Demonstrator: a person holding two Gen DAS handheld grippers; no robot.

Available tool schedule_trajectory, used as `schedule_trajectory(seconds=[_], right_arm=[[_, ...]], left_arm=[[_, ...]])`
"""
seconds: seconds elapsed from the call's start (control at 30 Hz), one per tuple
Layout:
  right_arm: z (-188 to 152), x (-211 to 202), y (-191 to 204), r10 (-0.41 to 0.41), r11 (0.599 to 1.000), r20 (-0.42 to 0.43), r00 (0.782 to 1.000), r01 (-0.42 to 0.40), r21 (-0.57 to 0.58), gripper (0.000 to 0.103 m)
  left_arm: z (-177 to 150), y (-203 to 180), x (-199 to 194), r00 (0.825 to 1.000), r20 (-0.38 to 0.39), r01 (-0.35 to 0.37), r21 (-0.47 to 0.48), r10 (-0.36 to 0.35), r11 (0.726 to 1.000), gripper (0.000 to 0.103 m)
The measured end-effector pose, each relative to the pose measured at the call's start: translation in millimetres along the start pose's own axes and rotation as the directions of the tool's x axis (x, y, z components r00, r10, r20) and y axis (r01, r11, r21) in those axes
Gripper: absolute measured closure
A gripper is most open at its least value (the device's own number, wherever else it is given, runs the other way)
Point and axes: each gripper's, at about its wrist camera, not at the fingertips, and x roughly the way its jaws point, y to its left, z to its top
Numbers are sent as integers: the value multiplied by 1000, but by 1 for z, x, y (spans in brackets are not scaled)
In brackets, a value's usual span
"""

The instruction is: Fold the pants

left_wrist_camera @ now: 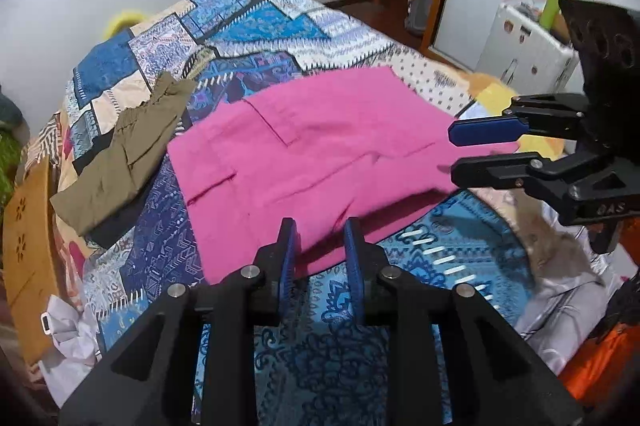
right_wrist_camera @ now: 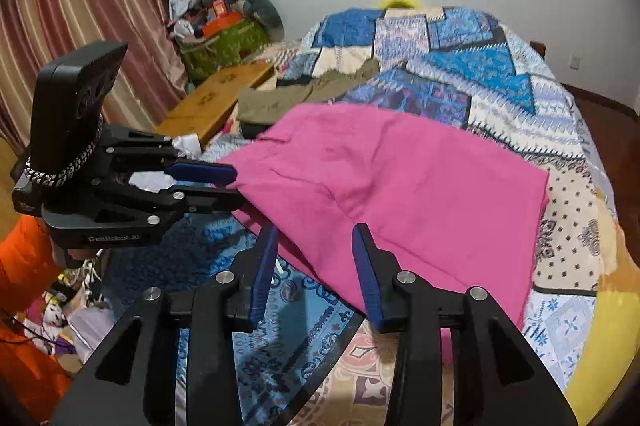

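Observation:
Pink pants [left_wrist_camera: 320, 153] lie folded flat on the patterned bed quilt [left_wrist_camera: 248, 25]; they also show in the right wrist view [right_wrist_camera: 400, 185]. My left gripper [left_wrist_camera: 320, 230] is open and empty, its tips just over the near edge of the pants. It also shows in the right wrist view [right_wrist_camera: 236, 185], at the left edge of the pants. My right gripper [right_wrist_camera: 316, 234] is open and empty above the near edge of the pants. It shows in the left wrist view [left_wrist_camera: 454, 151] at the right edge of the pants.
Folded olive-green pants [left_wrist_camera: 128, 153] lie on the quilt to the left of the pink pants, also in the right wrist view [right_wrist_camera: 304, 93]. A wooden bench [right_wrist_camera: 216, 101] stands beside the bed. A cluttered green basket [right_wrist_camera: 224, 41] stands by the curtain.

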Motion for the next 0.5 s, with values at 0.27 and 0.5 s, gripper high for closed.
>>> schedule_trajectory(seconds=[0.27, 0.5], right_arm=[[16, 4, -10, -20, 997, 55, 998, 16, 79, 68], [9, 36, -16, -33, 994, -19, 999, 35, 100, 68]], left_arm=[[27, 12, -12, 997, 78, -23, -69, 28, 997, 57], [32, 20, 33, 1000, -16, -1, -126, -1, 992, 55]])
